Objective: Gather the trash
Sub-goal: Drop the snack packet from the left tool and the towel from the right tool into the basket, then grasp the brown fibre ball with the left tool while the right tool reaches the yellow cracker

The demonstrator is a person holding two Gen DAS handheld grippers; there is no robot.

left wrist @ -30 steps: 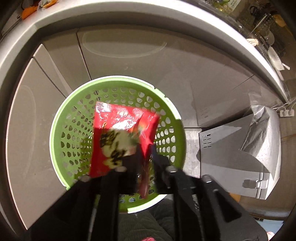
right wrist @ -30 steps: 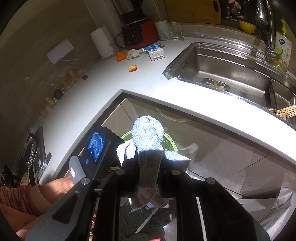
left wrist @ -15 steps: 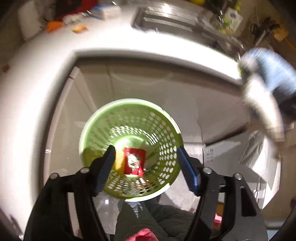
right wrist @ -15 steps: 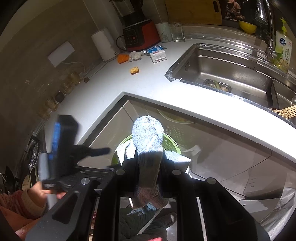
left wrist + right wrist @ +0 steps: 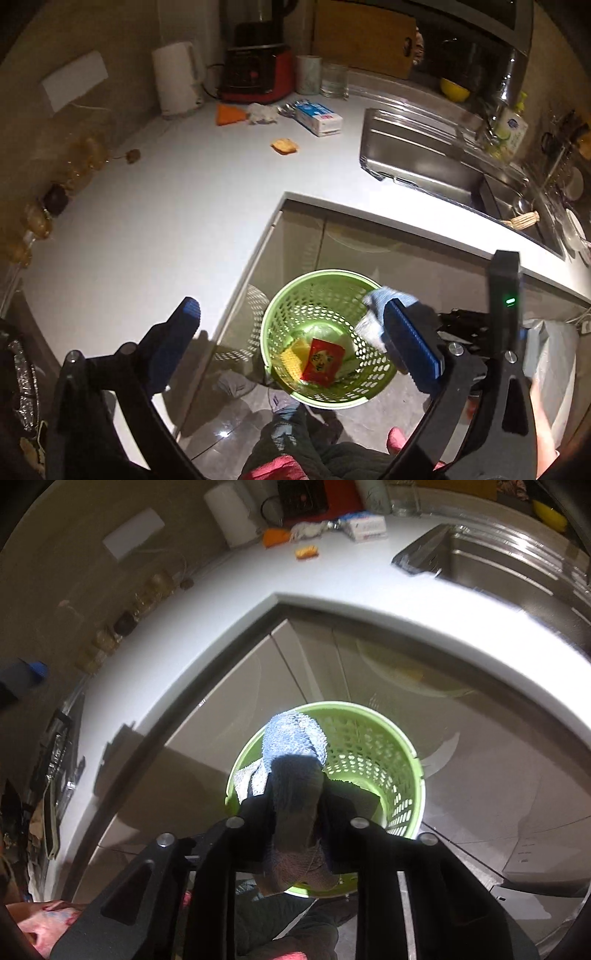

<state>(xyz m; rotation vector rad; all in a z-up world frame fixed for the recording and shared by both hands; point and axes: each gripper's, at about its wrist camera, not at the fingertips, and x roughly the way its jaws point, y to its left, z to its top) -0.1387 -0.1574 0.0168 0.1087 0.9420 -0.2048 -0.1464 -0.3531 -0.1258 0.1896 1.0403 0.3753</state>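
Left wrist view: my left gripper (image 5: 295,334) has just been opening, jaws spread wide with nothing between them. The red packet (image 5: 322,360) lies at the bottom of the green basket (image 5: 275,315) beside something yellow; its printed characters are too small for me to read. On the counter (image 5: 177,206) a white and blue carton (image 5: 319,118), an orange scrap (image 5: 229,113), crumpled paper (image 5: 262,113) and a crust (image 5: 284,146) wait; the carton's print is unreadable.

Right wrist view: my right gripper (image 5: 295,812) has just been opening too, yet the blue cloth (image 5: 293,746) sits between the jaws, over the basket's near rim. My worry: the cloth hangs off centre, so it could drape on the rim or slide to the floor. It could also snag on a pad.
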